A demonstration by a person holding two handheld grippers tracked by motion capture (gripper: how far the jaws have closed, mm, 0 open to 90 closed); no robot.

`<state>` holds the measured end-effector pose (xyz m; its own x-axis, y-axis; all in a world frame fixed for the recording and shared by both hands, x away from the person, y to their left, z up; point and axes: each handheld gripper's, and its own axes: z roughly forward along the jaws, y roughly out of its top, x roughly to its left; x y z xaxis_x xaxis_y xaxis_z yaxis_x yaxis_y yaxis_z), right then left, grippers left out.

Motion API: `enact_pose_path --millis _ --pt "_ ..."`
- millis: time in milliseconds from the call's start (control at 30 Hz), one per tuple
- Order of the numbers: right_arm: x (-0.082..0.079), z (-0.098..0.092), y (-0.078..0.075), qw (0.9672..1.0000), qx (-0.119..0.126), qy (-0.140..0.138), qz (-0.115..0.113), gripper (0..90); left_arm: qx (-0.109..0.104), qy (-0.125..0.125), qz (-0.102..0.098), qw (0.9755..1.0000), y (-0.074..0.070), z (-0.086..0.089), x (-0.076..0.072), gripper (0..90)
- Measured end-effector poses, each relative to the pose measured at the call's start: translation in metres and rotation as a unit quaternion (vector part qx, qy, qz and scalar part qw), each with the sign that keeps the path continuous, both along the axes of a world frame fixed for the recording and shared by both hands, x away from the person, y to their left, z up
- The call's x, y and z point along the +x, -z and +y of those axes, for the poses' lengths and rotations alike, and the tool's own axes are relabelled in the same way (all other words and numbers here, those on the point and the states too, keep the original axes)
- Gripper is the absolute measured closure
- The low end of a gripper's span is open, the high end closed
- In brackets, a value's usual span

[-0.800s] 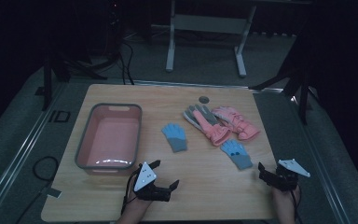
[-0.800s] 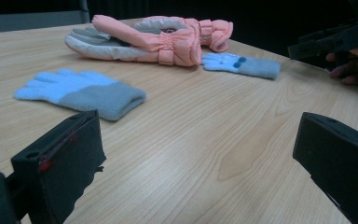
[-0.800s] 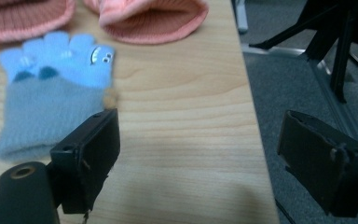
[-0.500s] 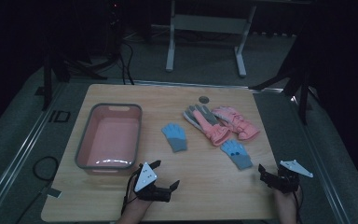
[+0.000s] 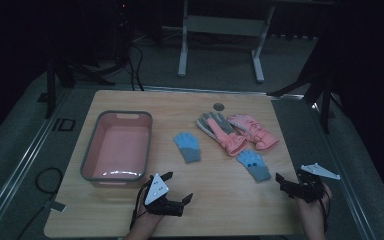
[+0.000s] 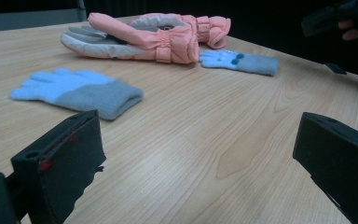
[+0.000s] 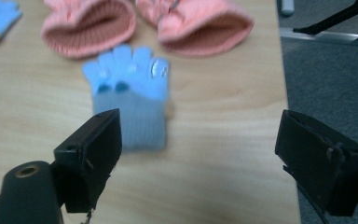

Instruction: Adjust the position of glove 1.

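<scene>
Near the table's edge, the left gripper (image 5: 176,199) and right gripper (image 5: 292,184) wait with jaws spread and empty, probably poised for the blue gloves (image 5: 187,146) lying mid-table, pink gloves (image 5: 226,131) beyond, pink tub (image 5: 118,145) far left.

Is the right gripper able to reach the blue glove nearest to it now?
Probably yes: the right gripper is open, the blue glove lies flat just ahead, with bare table between.
</scene>
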<state>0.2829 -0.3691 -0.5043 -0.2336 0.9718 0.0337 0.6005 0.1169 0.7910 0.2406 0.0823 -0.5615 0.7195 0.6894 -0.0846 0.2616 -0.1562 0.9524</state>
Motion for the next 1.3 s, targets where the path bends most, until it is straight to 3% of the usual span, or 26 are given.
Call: enact_pose_path --millis 133,167,233,300,433,467,767,1067,1300 --pt "0.005 0.005 -0.009 0.9997 -0.001 -0.023 -0.003 14.7 0.001 0.003 0.000 1.0000 0.000 0.000 0.000 1.9" --pt "0.011 0.009 -0.016 0.9985 -0.002 -0.054 0.011 13.6 0.002 0.004 -0.002 1.0000 0.000 0.000 0.000 1.9" --pt "0.013 0.011 -0.019 0.9979 -0.004 -0.062 0.017 13.2 0.003 0.004 -0.002 1.0000 0.000 -0.001 -0.001 1.9" --pt "0.017 0.016 -0.027 0.9975 0.011 -0.069 0.004 13.1 0.006 0.005 -0.003 1.0000 0.000 -0.001 -0.001 1.9" --pt "0.025 0.023 -0.036 0.9973 0.013 -0.072 -0.005 12.3 0.003 0.005 -0.002 1.0000 0.000 -0.001 0.000 1.9" --pt "0.027 0.027 -0.039 0.9978 0.008 -0.066 -0.009 12.2 0.003 0.005 -0.002 1.0000 0.000 -0.001 0.000 1.8" --pt "0.042 0.058 -0.058 0.9935 -0.003 -0.110 -0.029 11.0 0.002 0.010 0.000 0.9999 0.000 0.000 0.000 1.9" --pt "0.058 0.084 -0.062 0.9902 0.001 -0.137 -0.027 11.3 0.001 0.011 0.000 0.9999 0.000 0.000 0.000 1.9" --pt "0.068 0.107 -0.066 0.9854 -0.008 -0.168 -0.027 15.0 0.000 0.013 0.000 0.9999 0.000 0.001 0.000 1.9"
